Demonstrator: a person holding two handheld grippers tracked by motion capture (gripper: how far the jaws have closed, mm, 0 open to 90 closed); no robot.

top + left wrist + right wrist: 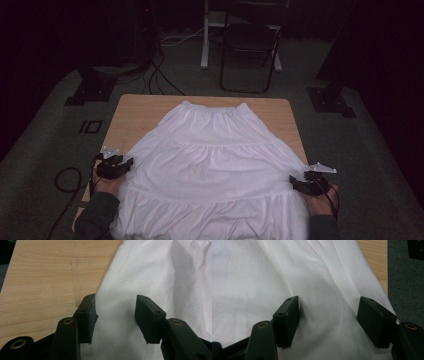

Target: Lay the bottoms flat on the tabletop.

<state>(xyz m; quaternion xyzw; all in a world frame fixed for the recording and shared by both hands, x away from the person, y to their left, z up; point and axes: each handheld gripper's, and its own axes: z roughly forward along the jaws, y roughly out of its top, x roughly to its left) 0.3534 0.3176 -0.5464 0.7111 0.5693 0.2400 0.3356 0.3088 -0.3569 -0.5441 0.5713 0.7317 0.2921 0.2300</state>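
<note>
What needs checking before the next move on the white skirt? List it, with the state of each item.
1. Skirt lies spread flat on the table, waistband at the far end: ok.
2. Left gripper open, jaws apart over the skirt's left edge, no cloth pinched: ok.
3. Right gripper open over the right edge, cloth between the jaws but not pinched: ok.
4. Both grippers level with each other on opposite sides: ok.
5. Hem fully on the table at the near edge: cannot tell.
</note>
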